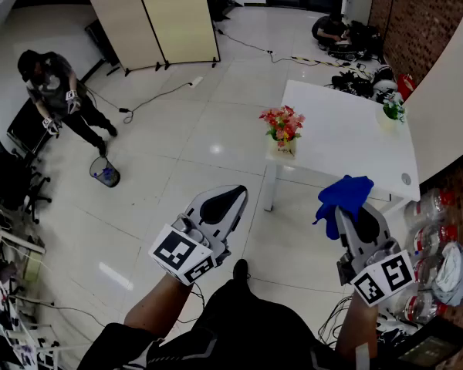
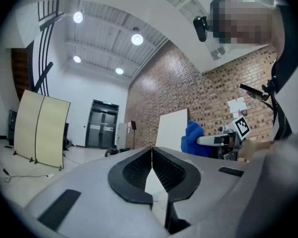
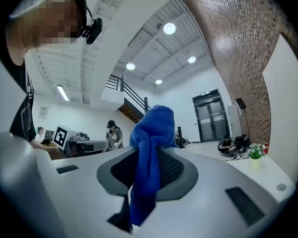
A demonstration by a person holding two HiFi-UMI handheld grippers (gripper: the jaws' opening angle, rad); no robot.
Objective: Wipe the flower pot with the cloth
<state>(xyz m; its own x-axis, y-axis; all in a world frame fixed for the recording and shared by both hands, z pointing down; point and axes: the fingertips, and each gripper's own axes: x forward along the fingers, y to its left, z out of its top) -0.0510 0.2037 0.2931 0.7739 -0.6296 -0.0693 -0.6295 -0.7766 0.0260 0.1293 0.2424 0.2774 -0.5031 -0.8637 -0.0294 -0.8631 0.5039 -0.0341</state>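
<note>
The wiping has not begun, as far as I can see. The right gripper (image 1: 357, 223) is clamped on the blue cloth (image 1: 343, 193), which bunches up above its jaws and hangs down between them, so the cloth is in hand. The left gripper (image 1: 230, 200) is held level beside it with its jaws pressed together and nothing between them.

The flower pot (image 1: 282, 148), pale and holding red and pink flowers, stands at the near left corner of the white table (image 1: 347, 141), well apart from both grippers. The cloth touches nothing but its gripper.

What I judge is left is the whole job: carrying the cloth to the pot, perhaps steadying the pot with the left gripper, and rubbing its sides.
</note>
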